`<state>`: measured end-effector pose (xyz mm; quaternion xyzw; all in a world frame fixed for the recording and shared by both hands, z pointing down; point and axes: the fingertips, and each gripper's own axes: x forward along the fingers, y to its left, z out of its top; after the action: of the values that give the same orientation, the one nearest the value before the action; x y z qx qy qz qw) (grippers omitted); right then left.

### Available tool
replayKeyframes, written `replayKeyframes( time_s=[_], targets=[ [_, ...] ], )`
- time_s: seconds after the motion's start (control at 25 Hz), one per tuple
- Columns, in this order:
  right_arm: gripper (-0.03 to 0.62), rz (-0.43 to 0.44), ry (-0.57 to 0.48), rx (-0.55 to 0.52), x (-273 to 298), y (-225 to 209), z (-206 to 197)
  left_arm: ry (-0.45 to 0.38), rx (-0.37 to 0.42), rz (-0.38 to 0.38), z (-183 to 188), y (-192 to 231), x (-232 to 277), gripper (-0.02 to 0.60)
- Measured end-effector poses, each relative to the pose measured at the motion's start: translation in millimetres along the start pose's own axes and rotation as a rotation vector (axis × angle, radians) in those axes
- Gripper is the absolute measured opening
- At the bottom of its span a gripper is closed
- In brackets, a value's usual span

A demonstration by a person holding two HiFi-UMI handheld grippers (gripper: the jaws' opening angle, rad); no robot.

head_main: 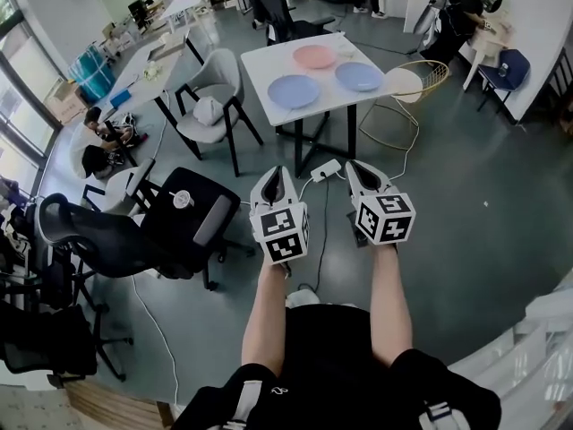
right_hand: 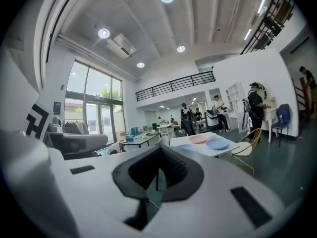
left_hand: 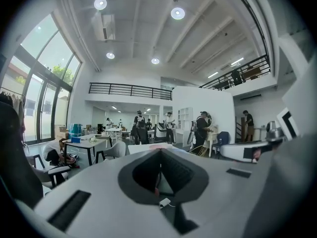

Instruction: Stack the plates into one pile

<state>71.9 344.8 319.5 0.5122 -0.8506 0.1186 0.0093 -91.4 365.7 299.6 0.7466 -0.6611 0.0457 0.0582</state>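
Three plates lie apart on a white square table point(head_main: 269, 64): a pale blue plate point(head_main: 293, 90) near its front, a pink plate point(head_main: 314, 56) at the back, a second blue plate point(head_main: 359, 76) on the right. My left gripper point(head_main: 275, 174) and right gripper point(head_main: 356, 167) are held side by side over the floor, well short of the table, both shut and empty. In the right gripper view the pink plate point(right_hand: 198, 139) and a blue plate point(right_hand: 217, 144) show beyond the closed jaws. The left gripper view shows the table's edge point(left_hand: 141, 146) past its shut jaws.
A grey chair point(head_main: 215, 97) stands left of the table, a wire-frame gold chair point(head_main: 414, 88) right of it. A black office chair point(head_main: 170, 222) is close on my left. A power strip point(head_main: 325, 169) and cables lie on the floor by the table. People stand at desks behind.
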Motion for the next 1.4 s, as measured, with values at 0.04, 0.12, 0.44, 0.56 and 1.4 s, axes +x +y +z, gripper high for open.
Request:
replayKeyframes(
  time_s=[0.04, 0.12, 0.44, 0.56, 1.4],
  targets=[
    [0.008, 0.018, 0.007, 0.001, 1.1, -0.1, 0.6, -0.008, 0.014, 0.012, 2.9, -1.7, 0.7, 0.015],
    [0.008, 0.049, 0.021, 0.006, 2.3, 0.4, 0.8, -0.037, 0.067, 0.042, 10.7, -5.7, -1.3, 0.015],
    [0.008, 0.076, 0.007, 0.001, 8.3, -3.0, -0.5, -0.057, 0.098, 0.034, 14.2, -15.1, 13.0, 0.015],
    [0.008, 0.067, -0.025, -0.003, 12.6, -7.5, 5.6, -0.09, 0.148, 0.041, 23.6, -19.9, 19.1, 0.015],
    [0.008, 0.039, -0.061, -0.054, 119.4, -76.2, 19.8, -0.107, 0.106, -0.025, 19.2, -11.1, 175.1, 0.015]
  ],
)
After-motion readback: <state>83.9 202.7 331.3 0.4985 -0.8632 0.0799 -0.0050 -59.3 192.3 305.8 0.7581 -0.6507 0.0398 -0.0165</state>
